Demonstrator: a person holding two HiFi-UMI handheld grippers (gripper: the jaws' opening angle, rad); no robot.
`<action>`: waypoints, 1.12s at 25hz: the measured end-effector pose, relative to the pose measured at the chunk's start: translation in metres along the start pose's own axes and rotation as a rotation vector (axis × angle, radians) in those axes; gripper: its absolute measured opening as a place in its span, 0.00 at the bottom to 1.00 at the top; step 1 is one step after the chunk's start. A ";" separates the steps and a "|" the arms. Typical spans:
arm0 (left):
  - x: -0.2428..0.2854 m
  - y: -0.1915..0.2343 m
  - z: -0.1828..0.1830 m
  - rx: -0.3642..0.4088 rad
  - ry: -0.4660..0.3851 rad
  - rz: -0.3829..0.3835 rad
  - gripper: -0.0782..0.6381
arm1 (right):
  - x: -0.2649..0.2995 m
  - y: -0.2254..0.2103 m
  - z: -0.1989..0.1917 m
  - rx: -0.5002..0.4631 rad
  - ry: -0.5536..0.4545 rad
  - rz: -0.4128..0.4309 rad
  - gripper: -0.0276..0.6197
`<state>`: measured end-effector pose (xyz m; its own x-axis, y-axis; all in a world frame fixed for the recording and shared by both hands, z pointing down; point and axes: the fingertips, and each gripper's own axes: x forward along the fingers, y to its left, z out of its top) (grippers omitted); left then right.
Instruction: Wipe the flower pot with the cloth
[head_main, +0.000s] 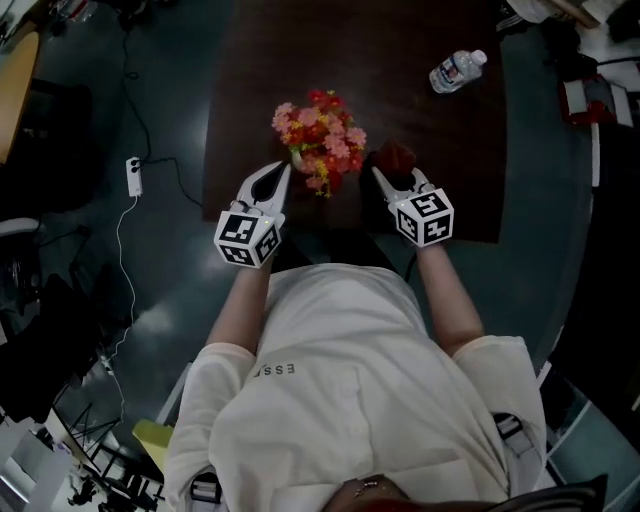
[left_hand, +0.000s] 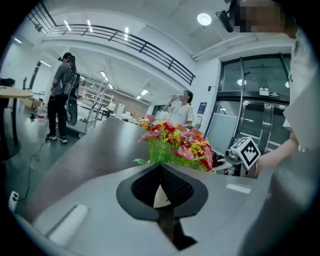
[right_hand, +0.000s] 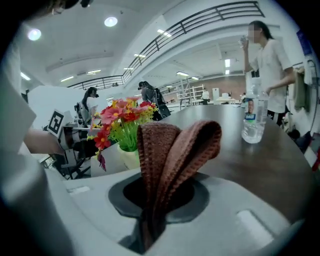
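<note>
**A:** How far along is the wiping?

**B:** I'd judge it is barely started. The right hand-held gripper (head_main: 381, 173) is clamped on a folded brown cloth (right_hand: 170, 150), which sticks up out of its jaws. So the cloth is already picked up and carried to the pot.

**A:** And where is the flower pot?

**B:** The flower pot (right_hand: 129, 157) stands near the front edge of the dark tabletop (head_main: 400, 60), at the person's twelve o'clock. It is cream-coloured and full of red and pink flowers (head_main: 322, 135). In the head view the cloth is near it at its three o'clock, with a gap still between them in the right gripper view.

**A:** What about the other hand?

**B:** The left hand-held gripper (head_main: 285, 171) has its jaws fully together, holding nothing I can see. Its tips are just beside the pot at eight o'clock, and I can't tell whether they touch it.

**A:** So what is left?

**B:** Bringing the cloth against the pot and wiping around it. A water bottle (head_main: 456, 70) lies well apart at two o'clock.
</note>
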<state>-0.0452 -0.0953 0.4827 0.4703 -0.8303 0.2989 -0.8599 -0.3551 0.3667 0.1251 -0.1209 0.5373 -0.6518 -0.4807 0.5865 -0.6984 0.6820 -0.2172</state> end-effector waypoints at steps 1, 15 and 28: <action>-0.002 -0.001 -0.002 0.006 0.009 -0.027 0.13 | -0.002 0.004 -0.007 0.023 0.001 -0.029 0.11; -0.083 0.044 -0.019 0.105 0.130 -0.291 0.13 | 0.025 0.170 -0.073 0.254 0.014 -0.188 0.11; -0.103 0.098 -0.015 0.048 0.085 -0.270 0.13 | 0.140 0.205 0.015 0.135 0.001 -0.131 0.11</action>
<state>-0.1749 -0.0383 0.5011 0.6968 -0.6648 0.2693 -0.7086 -0.5800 0.4019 -0.1143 -0.0567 0.5634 -0.5522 -0.5598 0.6178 -0.8107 0.5334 -0.2413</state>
